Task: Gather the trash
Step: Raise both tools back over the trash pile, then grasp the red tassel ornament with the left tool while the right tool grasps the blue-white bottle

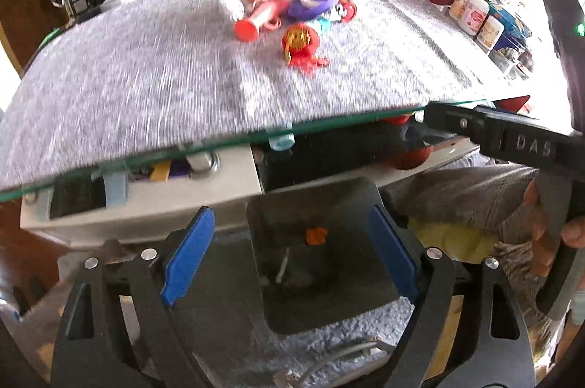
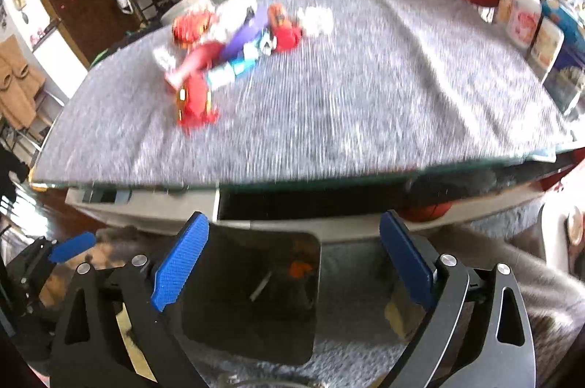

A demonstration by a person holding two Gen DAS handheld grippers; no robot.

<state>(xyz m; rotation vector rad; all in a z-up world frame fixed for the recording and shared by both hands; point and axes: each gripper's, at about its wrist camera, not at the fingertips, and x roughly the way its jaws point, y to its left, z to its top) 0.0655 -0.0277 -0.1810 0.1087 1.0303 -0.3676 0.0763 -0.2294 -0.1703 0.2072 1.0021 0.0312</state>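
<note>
Left wrist: both ribbed blue-padded tongs [image 1: 290,254] [image 2: 294,265] released above a square dark bin [image 1: 318,205].

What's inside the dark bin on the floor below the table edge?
In the bin: an orange scrap and a pale stick-like piece on the bottom. The bottom is dark and blurred, and the near corners sit behind the left gripper, so anything else can't be made out.

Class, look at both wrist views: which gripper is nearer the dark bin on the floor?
Too close to call. The left gripper and right gripper both hang open above the bin.
</note>
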